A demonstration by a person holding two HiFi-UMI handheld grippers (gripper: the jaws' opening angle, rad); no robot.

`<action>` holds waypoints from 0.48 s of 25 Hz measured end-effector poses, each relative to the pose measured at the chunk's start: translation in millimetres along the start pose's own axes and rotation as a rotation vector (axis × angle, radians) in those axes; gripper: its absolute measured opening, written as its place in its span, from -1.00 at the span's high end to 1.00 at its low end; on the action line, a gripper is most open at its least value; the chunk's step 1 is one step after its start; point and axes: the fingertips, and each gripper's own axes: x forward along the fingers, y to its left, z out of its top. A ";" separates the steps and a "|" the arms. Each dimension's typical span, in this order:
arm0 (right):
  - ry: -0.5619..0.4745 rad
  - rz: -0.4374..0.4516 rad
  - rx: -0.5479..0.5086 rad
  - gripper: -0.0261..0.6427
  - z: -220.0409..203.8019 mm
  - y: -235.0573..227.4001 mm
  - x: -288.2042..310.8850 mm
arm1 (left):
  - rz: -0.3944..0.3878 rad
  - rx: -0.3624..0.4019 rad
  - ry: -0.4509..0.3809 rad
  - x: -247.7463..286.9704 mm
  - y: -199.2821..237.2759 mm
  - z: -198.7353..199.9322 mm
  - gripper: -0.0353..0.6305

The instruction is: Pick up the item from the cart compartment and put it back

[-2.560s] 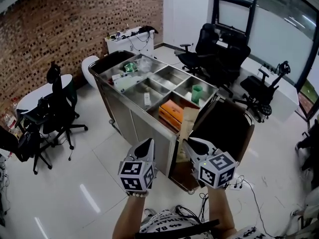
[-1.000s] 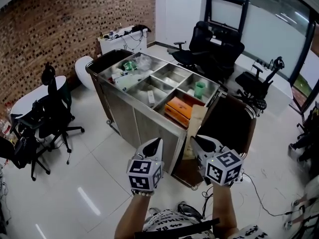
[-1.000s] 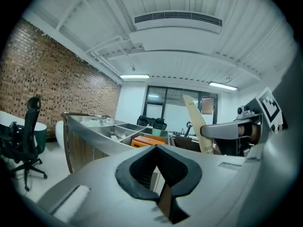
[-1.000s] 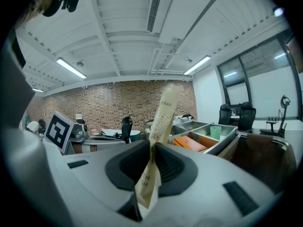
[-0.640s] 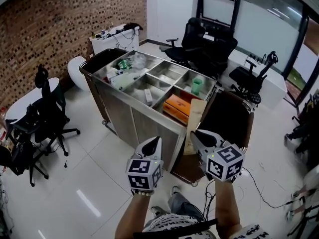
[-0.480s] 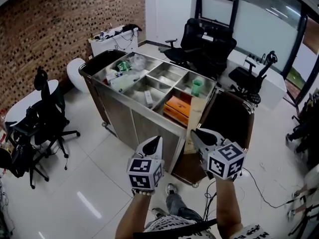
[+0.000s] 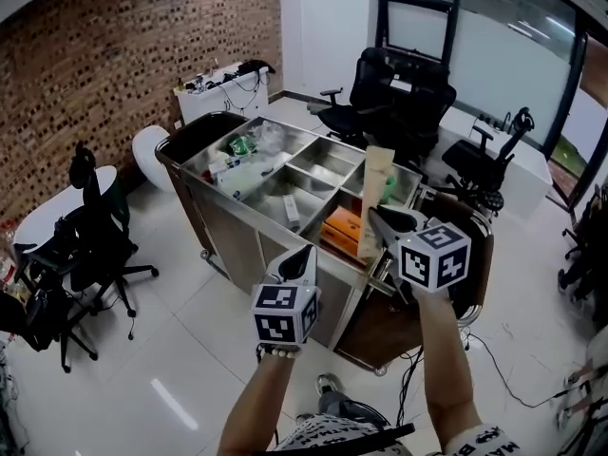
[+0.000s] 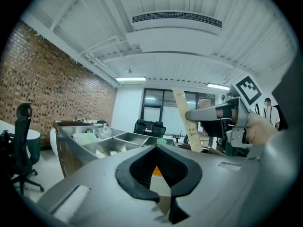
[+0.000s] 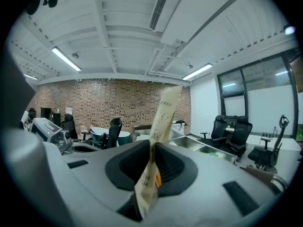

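My right gripper (image 7: 377,217) is shut on a long tan toothbrush packet (image 7: 373,200), which stands nearly upright over the right end of the steel cart (image 7: 249,209). In the right gripper view the packet (image 9: 163,115) sticks up from between the jaws of the right gripper (image 9: 152,148). My left gripper (image 7: 305,253) is shut and empty, just in front of the cart's near side. From the left gripper view I see its own closed tips (image 8: 156,147), the packet (image 8: 183,119) and the right gripper (image 8: 213,114). An orange box (image 7: 342,227) lies in a near compartment.
The cart's other compartments hold bottles, bags and a green cup (image 7: 389,194). A dark bin (image 7: 467,255) hangs at the cart's right end. Black office chairs (image 7: 95,231) (image 7: 394,88) stand left and behind. A brick wall runs along the left, and cables (image 7: 494,364) lie on the floor.
My right gripper has lifted the packet from low beside the cart's end to above the compartments. I have stepped closer to the cart. The left gripper stays shut and rose slightly.
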 end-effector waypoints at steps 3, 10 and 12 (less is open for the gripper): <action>0.007 -0.017 0.006 0.75 12.3 -21.3 24.2 | 0.002 0.009 -0.007 19.9 12.3 15.6 0.89; 0.080 -0.032 -0.015 0.75 29.1 -65.7 91.5 | 0.002 0.009 0.010 72.5 41.9 35.2 0.89; 0.105 -0.031 -0.028 0.75 34.5 -76.2 108.8 | 0.005 0.005 0.019 85.9 51.0 38.4 0.89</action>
